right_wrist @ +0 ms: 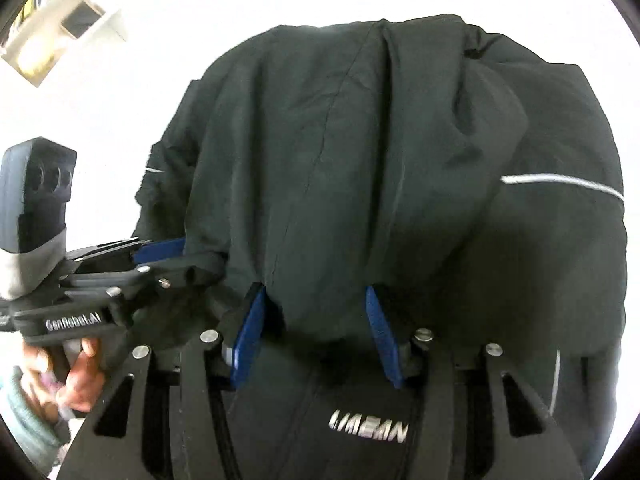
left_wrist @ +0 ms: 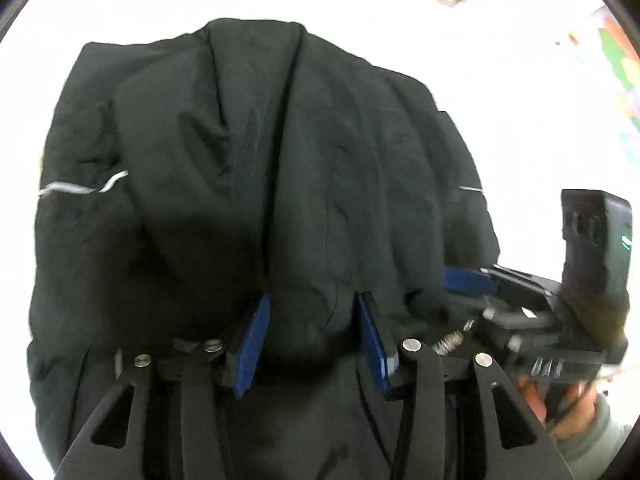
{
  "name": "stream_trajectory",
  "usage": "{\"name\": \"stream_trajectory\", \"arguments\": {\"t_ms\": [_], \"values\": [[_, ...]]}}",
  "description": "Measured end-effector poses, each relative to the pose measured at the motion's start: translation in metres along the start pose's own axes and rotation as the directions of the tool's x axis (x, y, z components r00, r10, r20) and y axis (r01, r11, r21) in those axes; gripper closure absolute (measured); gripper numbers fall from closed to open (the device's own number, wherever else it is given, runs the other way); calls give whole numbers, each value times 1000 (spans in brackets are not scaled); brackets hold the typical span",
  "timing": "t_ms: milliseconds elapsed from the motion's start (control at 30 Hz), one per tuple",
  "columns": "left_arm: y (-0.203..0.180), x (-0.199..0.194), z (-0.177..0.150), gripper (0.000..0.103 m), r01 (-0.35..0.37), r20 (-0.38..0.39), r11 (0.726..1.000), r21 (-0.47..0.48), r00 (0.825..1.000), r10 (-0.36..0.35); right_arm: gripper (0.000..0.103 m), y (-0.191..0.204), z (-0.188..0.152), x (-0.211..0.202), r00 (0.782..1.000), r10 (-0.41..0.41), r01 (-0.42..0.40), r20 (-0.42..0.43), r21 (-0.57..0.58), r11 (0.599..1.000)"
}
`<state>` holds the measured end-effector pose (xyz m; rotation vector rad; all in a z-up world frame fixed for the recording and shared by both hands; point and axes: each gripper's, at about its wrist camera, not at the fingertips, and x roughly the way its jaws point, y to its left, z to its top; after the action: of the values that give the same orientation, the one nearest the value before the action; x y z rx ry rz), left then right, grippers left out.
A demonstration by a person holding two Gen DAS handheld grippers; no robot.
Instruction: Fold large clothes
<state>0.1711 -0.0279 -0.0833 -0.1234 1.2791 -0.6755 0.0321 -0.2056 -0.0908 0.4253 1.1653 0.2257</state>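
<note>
A large black jacket [left_wrist: 256,168] with thin white piping lies bunched on a white table; it fills the right wrist view [right_wrist: 400,152] too, where silver lettering [right_wrist: 368,431] shows near the bottom. My left gripper [left_wrist: 314,306] has its blue pads apart with a thick fold of the jacket between them. My right gripper [right_wrist: 314,296] stands the same way, pads apart around a bulge of cloth. Each gripper shows in the other's view: the right one [left_wrist: 472,280] at right, the left one [right_wrist: 160,250] at left, both at the jacket's edge.
The white table [left_wrist: 500,80] surrounds the jacket. A shelf unit [right_wrist: 60,36] stands at far left in the right wrist view. Coloured items [left_wrist: 624,80] sit at the far right edge. The person's hands [right_wrist: 76,372] hold the gripper handles.
</note>
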Motion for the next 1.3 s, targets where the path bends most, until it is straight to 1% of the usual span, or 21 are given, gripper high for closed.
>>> {"name": "stream_trajectory", "arguments": {"t_ms": [33, 133, 167, 300, 333, 367, 433, 500, 633, 667, 700, 767, 800, 900, 1000, 1100, 1133, 1167, 1233, 1267, 1300], "values": [[2, -13, -7, 56, -5, -6, 1000, 11, 1000, 5, 48, -6, -6, -12, 1000, 2, -2, 4, 20, 1000], [11, -51, -29, 56, -70, -10, 997, 16, 997, 70, 46, -27, -30, -50, 998, -58, 56, 30, 57, 997], [24, -62, -39, 56, -89, -14, 996, 3, 996, 89, 46, -33, -36, -58, 997, -67, 64, 35, 69, 996], [75, -110, -84, 56, -151, -38, 979, -135, 988, 147, 45, -81, -87, -108, 991, -126, 117, 51, 163, 980], [87, -116, -94, 55, -166, -46, 972, -165, 986, 160, 45, -91, -96, -116, 988, -145, 135, 46, 182, 974], [86, -112, -101, 55, -184, -53, 964, -191, 983, 177, 45, -98, -103, -122, 986, -164, 153, 41, 203, 967], [111, -125, -122, 55, -213, -73, 943, -256, 977, 201, 45, -120, -126, -136, 982, -188, 175, 25, 260, 950], [134, -136, -141, 55, -190, -87, 932, -309, 981, 171, 45, -140, -144, -141, 980, -200, 189, 6, 298, 936], [163, -129, -171, 55, -109, -111, 900, -422, 991, 68, 45, -161, -173, -137, 973, -223, 228, -54, 345, 910], [162, -124, -175, 55, -95, -111, 893, -439, 993, 51, 45, -164, -178, -135, 975, -213, 222, -63, 360, 906], [167, -118, -182, 55, -55, -109, 880, -472, 994, 3, 45, -165, -182, -132, 976, -208, 220, -71, 368, 903], [165, -107, -186, 55, -4, -94, 864, -503, 994, -50, 45, -168, -187, -128, 975, -206, 223, -86, 372, 901], [164, -104, -189, 55, 17, -86, 862, -507, 994, -70, 45, -170, -192, -126, 975, -200, 221, -96, 374, 901], [160, -98, -189, 54, 26, -83, 865, -502, 993, -79, 45, -174, -200, -119, 979, -165, 198, -116, 389, 900], [153, -95, -189, 54, 74, -35, 865, -497, 994, -106, 45, -173, -206, -110, 984, -108, 156, -143, 388, 908], [142, -93, -185, 55, 126, -13, 871, -475, 989, -150, 48, -162, -205, -106, 981, -117, 165, -155, 345, 924], [137, -94, -183, 55, 192, 13, 857, -477, 977, -212, 59, -158, -203, -107, 986, -85, 130, -143, 345, 930], [133, -98, -181, 55, 241, 34, 846, -475, 966, -256, 62, -154, -201, -111, 991, -48, 88, -122, 347, 934], [115, -109, -171, 55, 371, 103, 821, -434, 926, -364, 62, -143, -196, -127, 998, 13, 6, -55, 326, 945], [110, -112, -167, 55, 415, 128, 807, -420, 907, -401, 62, -139, -194, -133, 999, 39, -30, -24, 323, 946], [106, -115, -162, 55, 494, 170, 768, -408, 867, -468, 62, -140, -193, -135, 998, 57, -52, -7, 330, 943]]}}
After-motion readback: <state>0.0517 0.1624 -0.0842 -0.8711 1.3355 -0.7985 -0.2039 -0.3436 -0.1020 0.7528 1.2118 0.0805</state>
